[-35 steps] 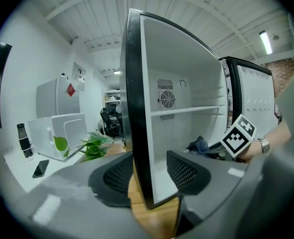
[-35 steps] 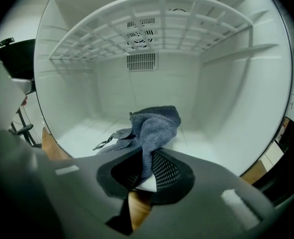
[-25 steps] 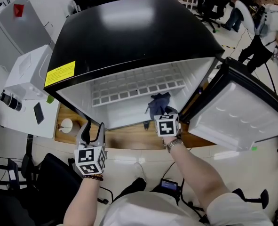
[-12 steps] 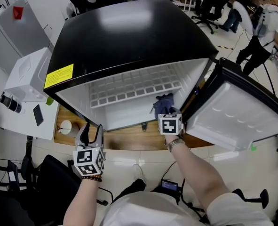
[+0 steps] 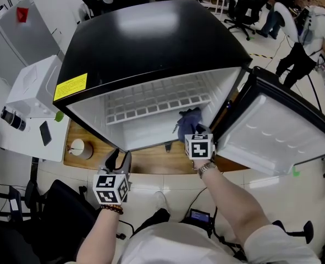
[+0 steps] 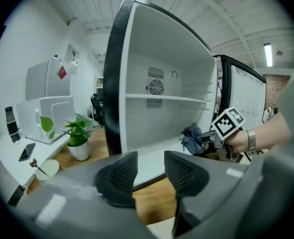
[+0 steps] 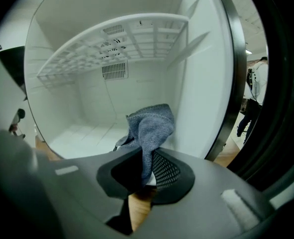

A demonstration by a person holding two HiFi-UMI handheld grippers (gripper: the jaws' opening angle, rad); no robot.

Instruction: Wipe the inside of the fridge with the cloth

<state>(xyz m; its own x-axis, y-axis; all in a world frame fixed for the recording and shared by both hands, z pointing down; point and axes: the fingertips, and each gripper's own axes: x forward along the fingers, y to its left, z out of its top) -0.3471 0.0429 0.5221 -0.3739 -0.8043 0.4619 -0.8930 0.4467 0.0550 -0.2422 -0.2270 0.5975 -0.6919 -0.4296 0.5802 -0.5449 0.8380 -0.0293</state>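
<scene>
Right gripper (image 7: 146, 171) was clenched on the grey-blue cloth (image 7: 149, 128). One fold was pinched between the pads and the rest bunched above the jaws, so a loose wad faced into the fridge (image 5: 151, 37) for wiping. Cloth sat over the front right corner of the fridge floor (image 7: 82, 133), just beside the right inner wall (image 7: 209, 83) and below the wire shelf (image 5: 157, 106); couldn't tell if it touched the floor yet. Gripper angled down into the opening, likely to start on the floor or that wall. Fridge door (image 5: 272, 142) was swung wide to the right, keeping the opening free. Left gripper (image 6: 150, 171) was released, nothing between its jaws, which had just been closing a bit. It hung outside, over the front edge of the wooden worktop (image 5: 151, 159) by the fridge's front left corner, out of the wiping path, maybe ready to steady the cabinet. Wiping looked barely begun
</scene>
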